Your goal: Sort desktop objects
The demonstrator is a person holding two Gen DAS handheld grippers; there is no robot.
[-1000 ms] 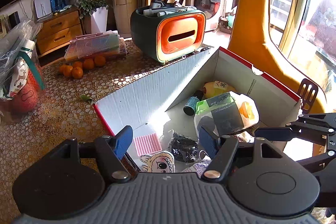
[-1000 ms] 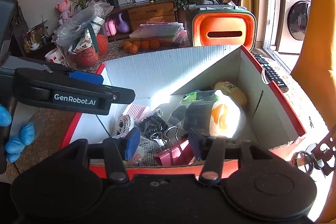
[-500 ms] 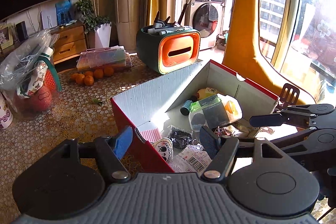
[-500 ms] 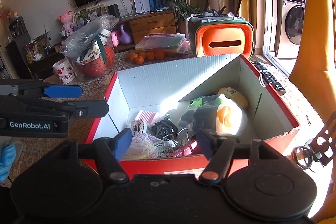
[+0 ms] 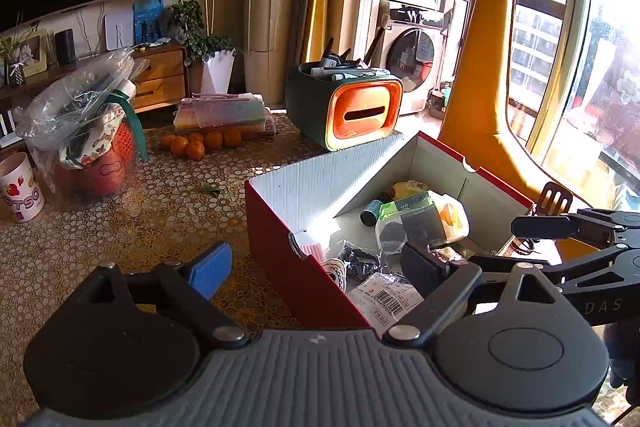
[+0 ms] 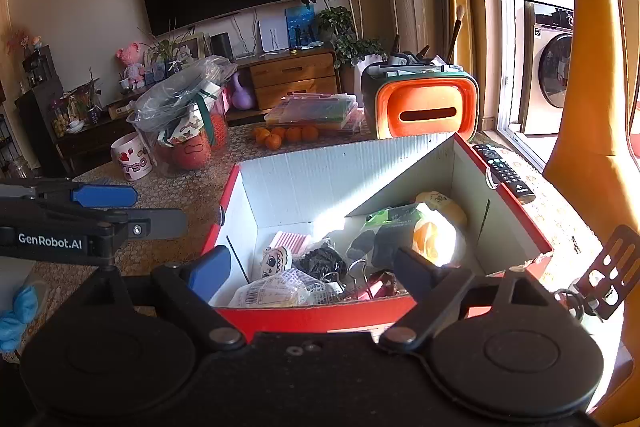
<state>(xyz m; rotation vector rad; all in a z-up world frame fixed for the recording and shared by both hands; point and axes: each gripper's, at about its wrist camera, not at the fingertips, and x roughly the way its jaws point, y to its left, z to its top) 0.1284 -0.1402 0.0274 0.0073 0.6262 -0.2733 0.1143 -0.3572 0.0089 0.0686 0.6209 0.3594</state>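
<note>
A red cardboard box (image 5: 280, 239) with white inner walls (image 6: 320, 183) stands on the patterned table. It holds several small items: a white plastic packet (image 5: 420, 223), a small face figure (image 6: 275, 259), black clips (image 6: 320, 261), a pink ridged pad (image 5: 311, 250) and a barcoded packet (image 5: 386, 297). My left gripper (image 5: 316, 265) is open and empty, above the box's near left corner. My right gripper (image 6: 310, 269) is open and empty, above the box's near edge. Each gripper shows in the other's view: the right (image 5: 560, 227), the left (image 6: 104, 195).
A green and orange organiser (image 5: 348, 111) with pens stands behind the box. Oranges (image 5: 198, 143), stacked plastic cases (image 5: 224, 111), a bag of goods (image 5: 88, 131) and a mug (image 5: 18, 191) are to the left. A remote (image 6: 502, 169) lies right of the box.
Both grippers have pulled back and up from inside the box. The left one has also swung left, so more of the table shows. Both stay open and empty.
</note>
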